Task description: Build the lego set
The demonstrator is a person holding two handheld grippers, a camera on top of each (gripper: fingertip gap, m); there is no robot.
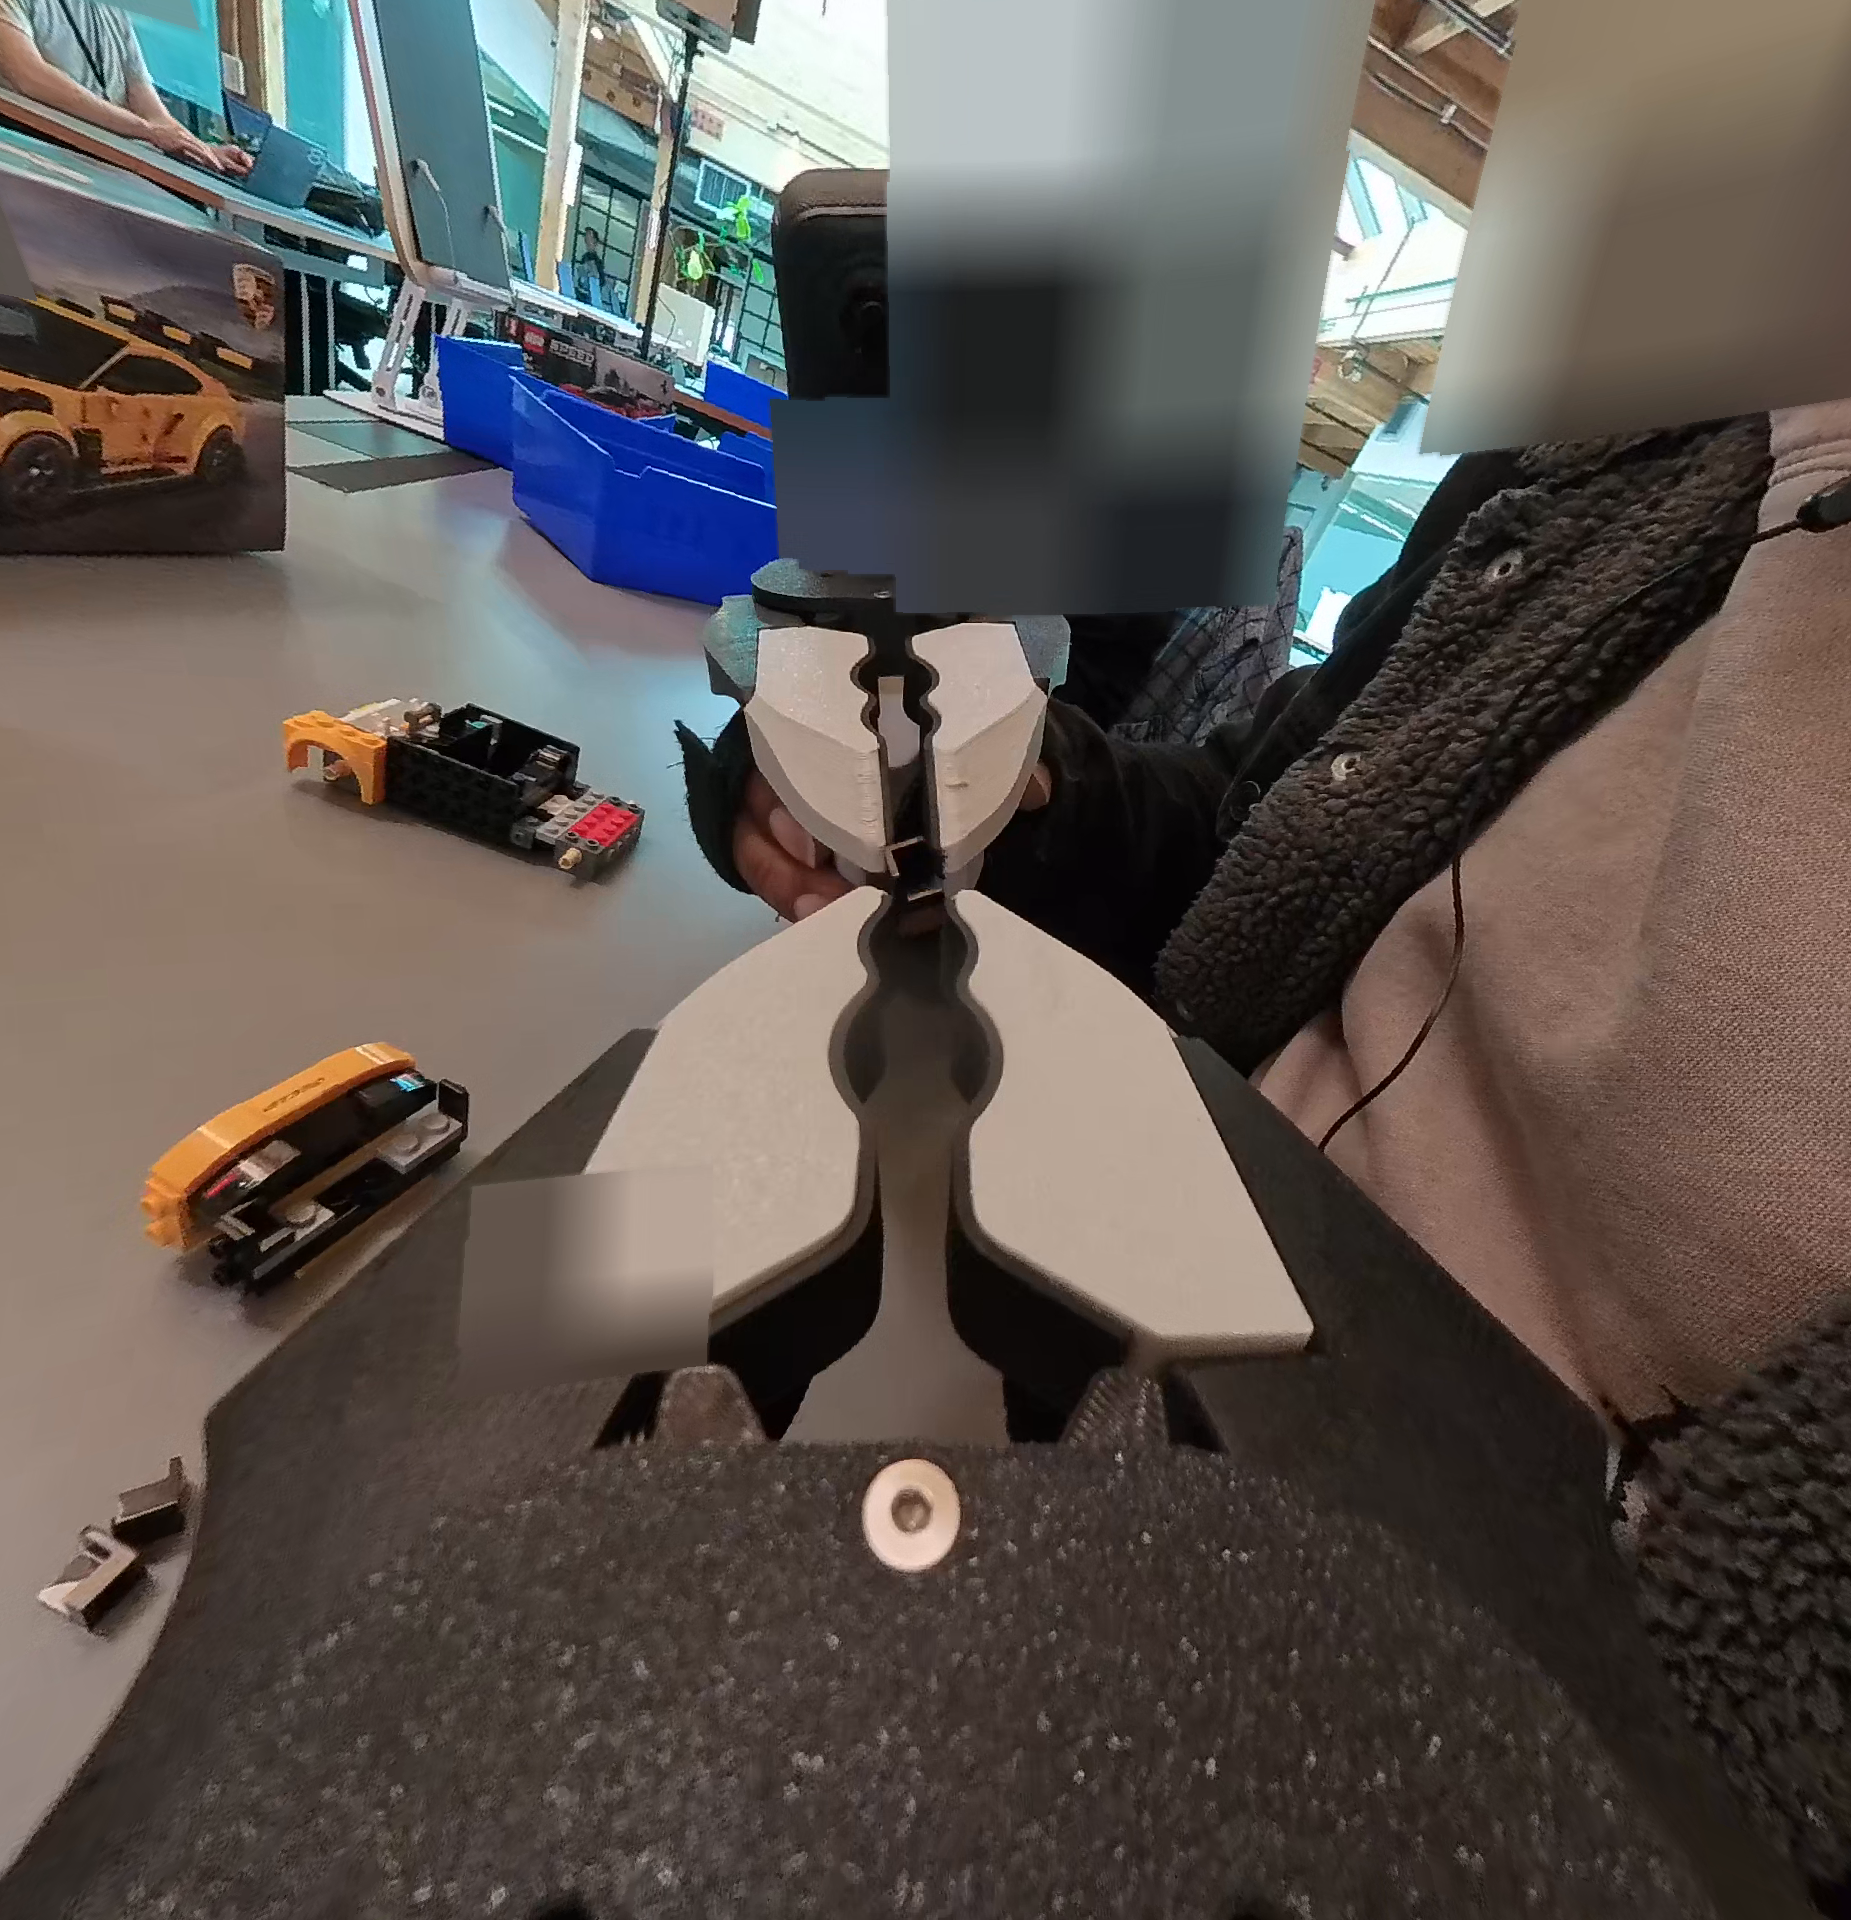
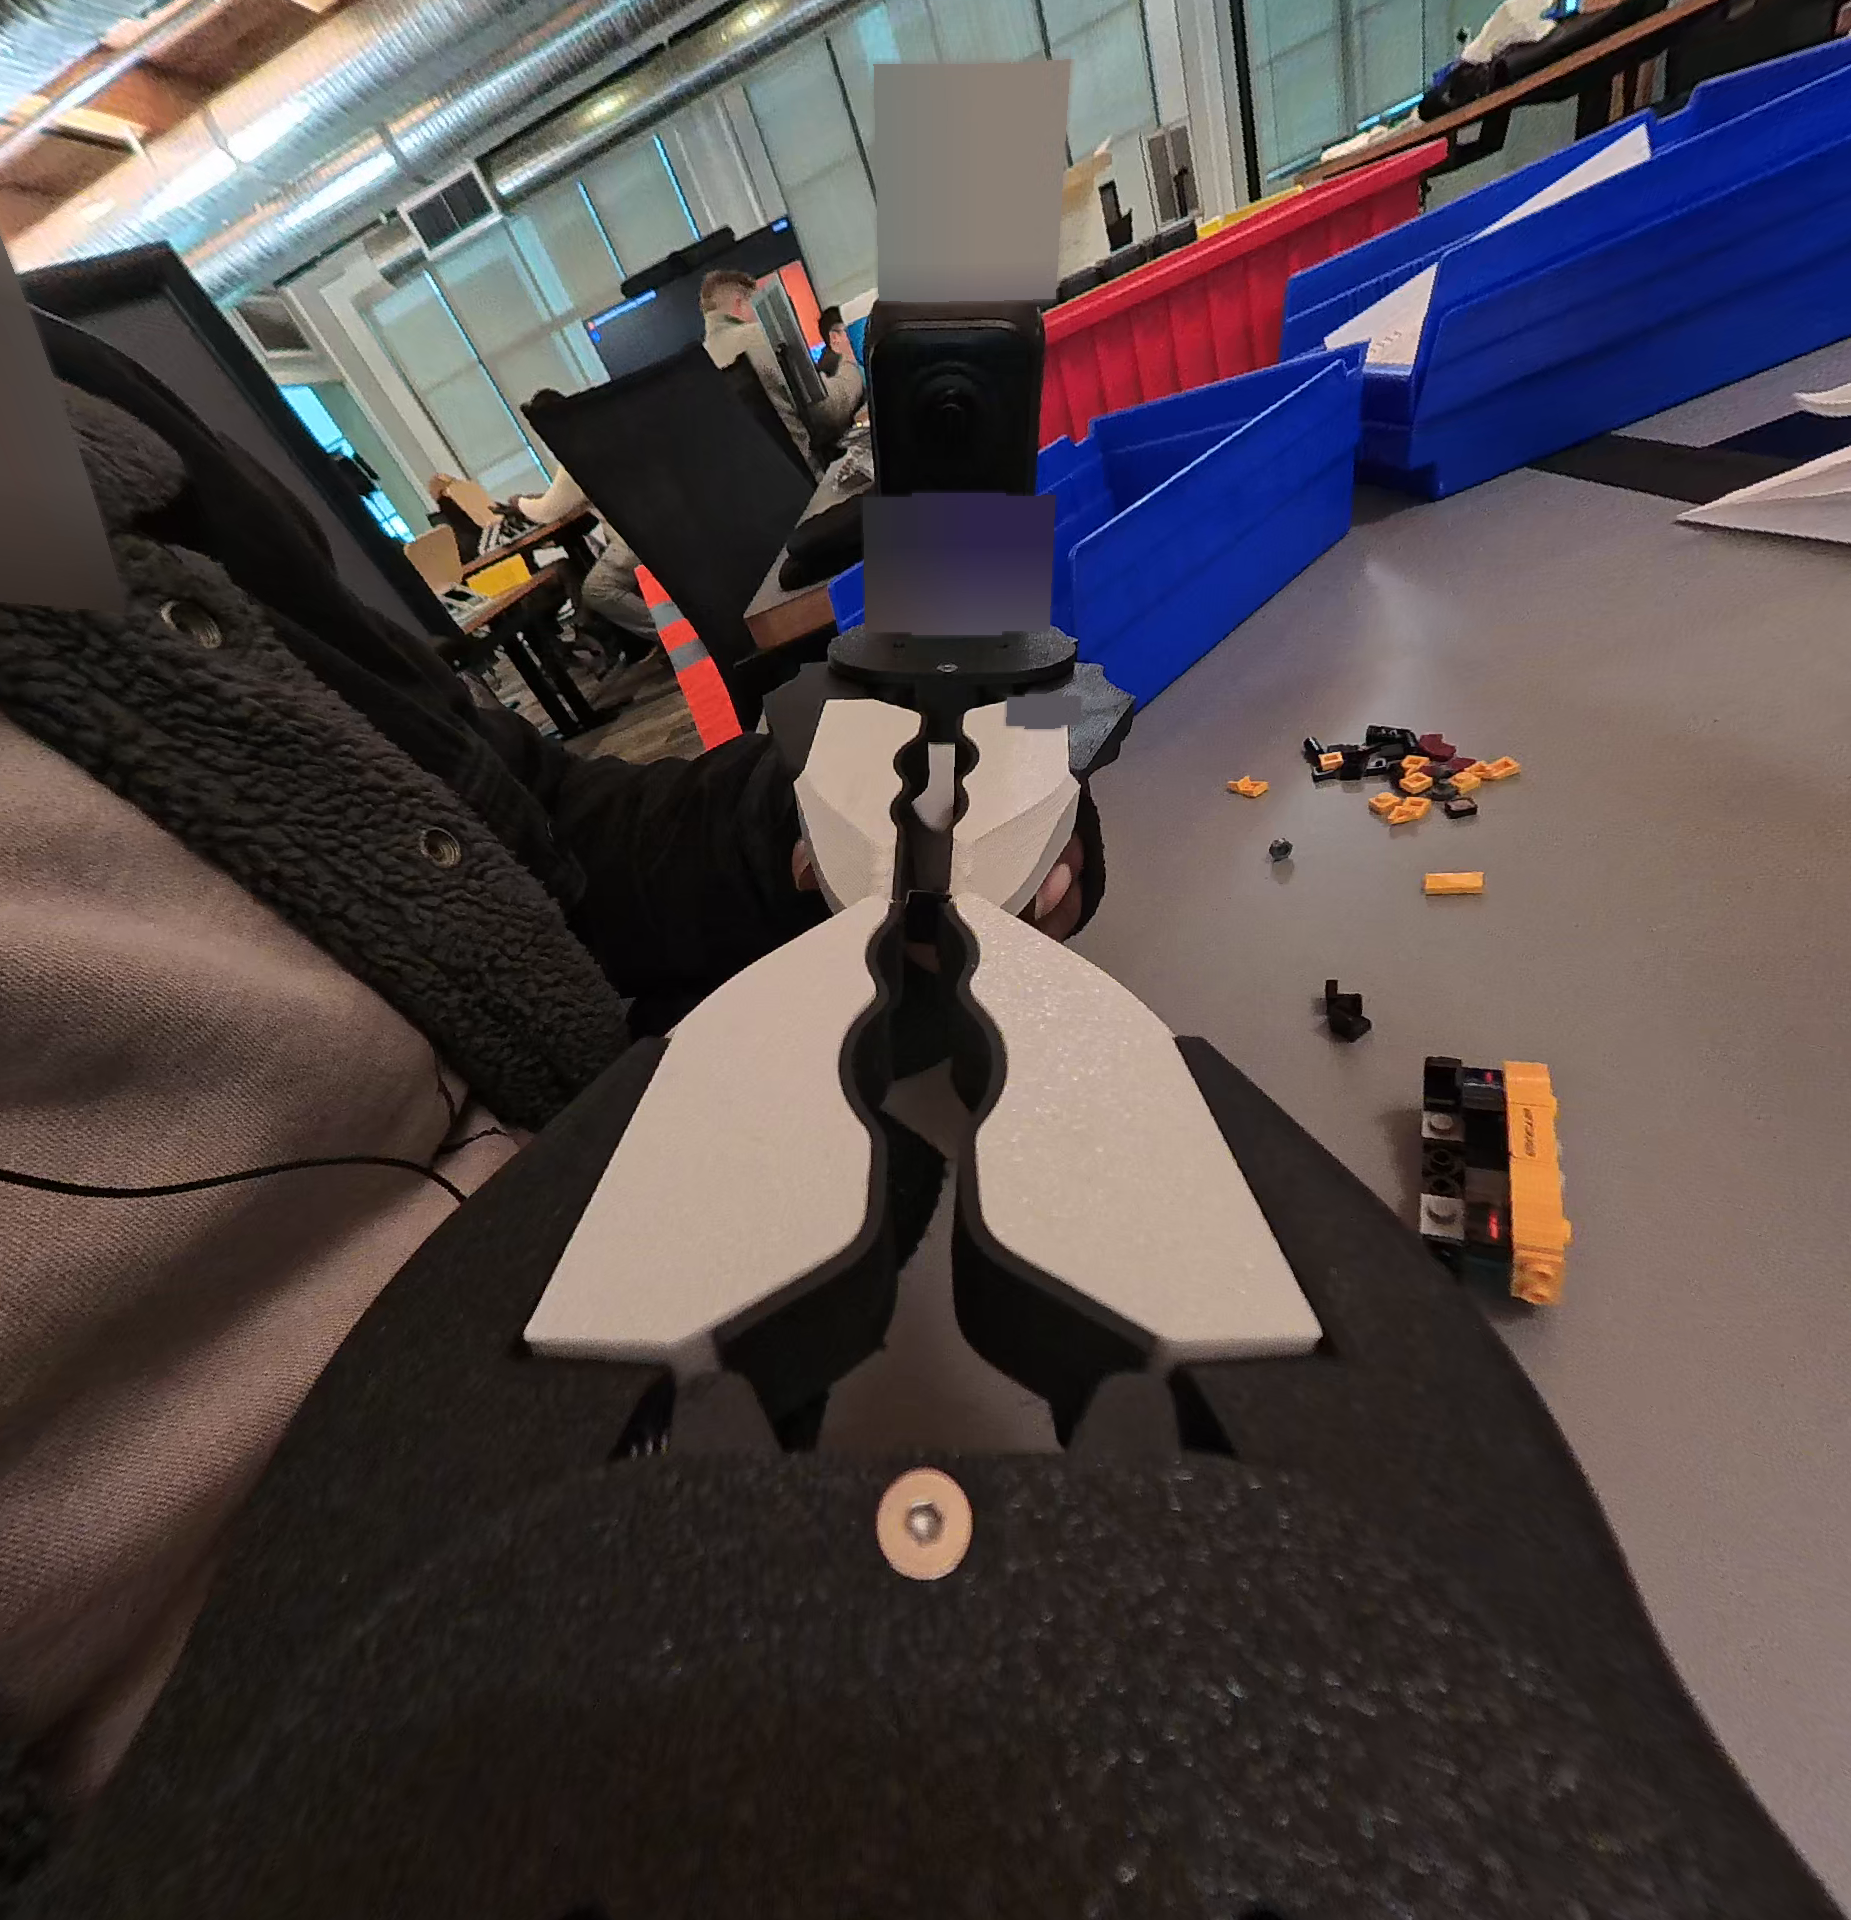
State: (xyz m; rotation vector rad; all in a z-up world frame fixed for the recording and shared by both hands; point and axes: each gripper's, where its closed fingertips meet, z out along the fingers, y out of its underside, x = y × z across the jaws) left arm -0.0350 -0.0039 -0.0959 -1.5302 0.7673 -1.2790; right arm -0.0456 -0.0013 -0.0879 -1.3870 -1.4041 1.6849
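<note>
Both grippers meet tip to tip in mid-air: left gripper (image 1: 913, 920) and right gripper (image 2: 926, 920) each pinched on a small black piece (image 1: 916, 868). Risk: misalignment pops one out. Car chassis (image 1: 464, 774) sits on the table (image 1: 277, 935), well apart

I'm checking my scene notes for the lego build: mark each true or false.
1. The left gripper and right gripper point at each other, tips almost meeting. True.
2. The orange-and-black car section is held in a gripper. False: it lies on the grey table.
3. The black chassis has an orange wheel arch at one end. True.
4. Every storage bin is blue. False: a red bin stands behind the blue bins.
5. The pile of small loose pieces sits inside a bin. False: it lies on the table.
</note>
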